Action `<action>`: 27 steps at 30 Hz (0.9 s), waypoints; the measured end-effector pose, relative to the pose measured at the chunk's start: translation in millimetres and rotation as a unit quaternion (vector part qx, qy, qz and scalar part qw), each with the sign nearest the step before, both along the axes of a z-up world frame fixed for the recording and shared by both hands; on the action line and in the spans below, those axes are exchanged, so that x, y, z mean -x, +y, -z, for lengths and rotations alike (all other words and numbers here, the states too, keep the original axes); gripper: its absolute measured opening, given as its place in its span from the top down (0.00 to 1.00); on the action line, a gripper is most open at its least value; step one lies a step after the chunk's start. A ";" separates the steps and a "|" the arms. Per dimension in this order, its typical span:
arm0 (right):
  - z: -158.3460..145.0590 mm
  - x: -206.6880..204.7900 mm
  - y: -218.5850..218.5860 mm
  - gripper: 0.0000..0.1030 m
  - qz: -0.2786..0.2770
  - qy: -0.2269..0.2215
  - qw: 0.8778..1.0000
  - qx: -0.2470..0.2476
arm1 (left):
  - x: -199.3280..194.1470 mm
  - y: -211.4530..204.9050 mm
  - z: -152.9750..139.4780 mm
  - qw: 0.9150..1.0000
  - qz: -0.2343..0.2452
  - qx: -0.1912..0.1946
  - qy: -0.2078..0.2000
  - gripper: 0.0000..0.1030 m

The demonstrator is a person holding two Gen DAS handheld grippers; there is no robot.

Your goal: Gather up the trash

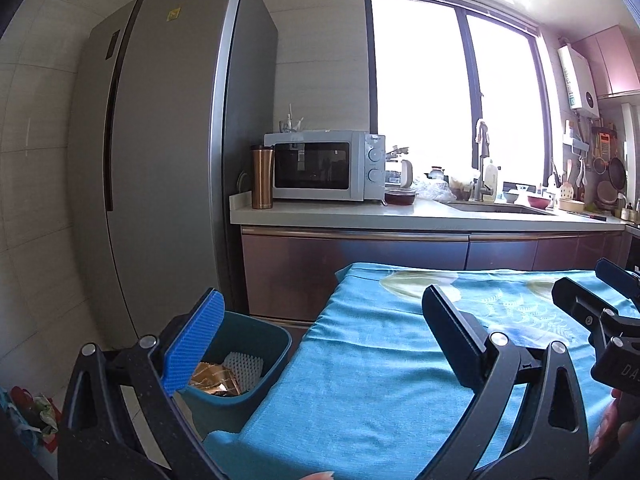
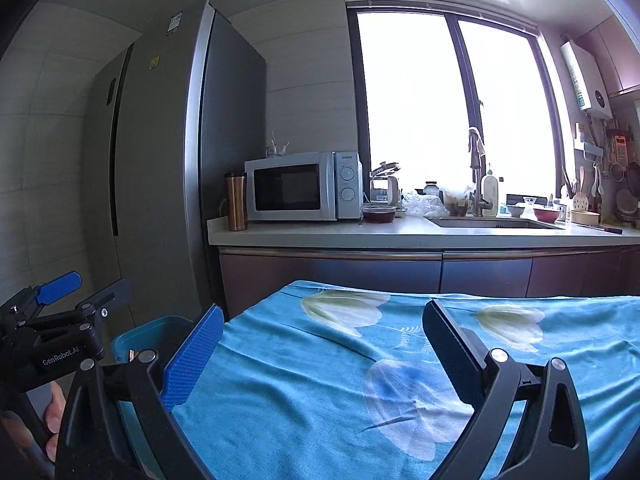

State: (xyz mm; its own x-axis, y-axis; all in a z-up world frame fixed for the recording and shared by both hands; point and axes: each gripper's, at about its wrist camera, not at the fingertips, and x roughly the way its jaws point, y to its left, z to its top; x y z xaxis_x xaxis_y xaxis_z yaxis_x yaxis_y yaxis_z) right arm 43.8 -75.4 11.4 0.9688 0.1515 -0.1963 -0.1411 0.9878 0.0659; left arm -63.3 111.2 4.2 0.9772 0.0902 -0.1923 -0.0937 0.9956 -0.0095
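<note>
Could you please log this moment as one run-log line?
left gripper: open, empty | right gripper: open, empty | bin: holds gold wrapper | blue tablecloth: no trash visible

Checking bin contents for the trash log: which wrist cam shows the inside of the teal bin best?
Left wrist. It looks down into the teal bin, showing a gold wrapper and white foam netting inside. In the right wrist view only a strip of the bin's rim shows, behind the right gripper's frame; the contents are hidden.

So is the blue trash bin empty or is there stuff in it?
Not empty. The left wrist view shows the trash bin holding a crumpled gold wrapper and a white ridged piece.
</note>
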 end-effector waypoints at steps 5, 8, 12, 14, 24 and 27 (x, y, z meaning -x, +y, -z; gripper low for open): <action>0.5 2.0 -0.1 0.06 0.003 0.001 1.000 0.000 | 0.1 0.1 0.0 1.000 0.001 0.003 -0.002 0.05; 0.5 1.8 0.2 0.06 0.005 0.001 1.000 -0.001 | -0.7 -0.5 0.4 1.000 0.003 0.003 -0.002 0.05; 0.5 4.1 -1.0 0.06 0.005 0.001 1.000 -0.001 | -0.5 -2.3 0.7 1.000 0.004 0.002 -0.004 0.05; 0.3 3.2 -1.3 0.06 0.005 0.002 1.000 0.000 | -0.6 -2.5 0.8 1.000 0.003 0.002 -0.005 0.05; -0.3 2.3 -2.1 0.06 0.005 0.001 1.000 -0.001 | -2.0 -1.7 2.0 1.000 0.003 0.005 -0.006 0.05; -0.1 2.8 -2.3 0.06 0.006 0.001 1.000 -0.001 | -2.4 -2.9 2.6 1.000 0.003 0.002 -0.006 0.05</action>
State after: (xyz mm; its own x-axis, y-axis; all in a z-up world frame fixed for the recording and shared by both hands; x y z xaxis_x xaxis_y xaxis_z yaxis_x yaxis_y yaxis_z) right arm 41.0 -77.7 11.5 0.9702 0.1396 -0.1982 -0.1283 0.9893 0.0690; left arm -60.9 108.3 1.5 0.9801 0.0828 -0.1802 -0.0867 0.9961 -0.0138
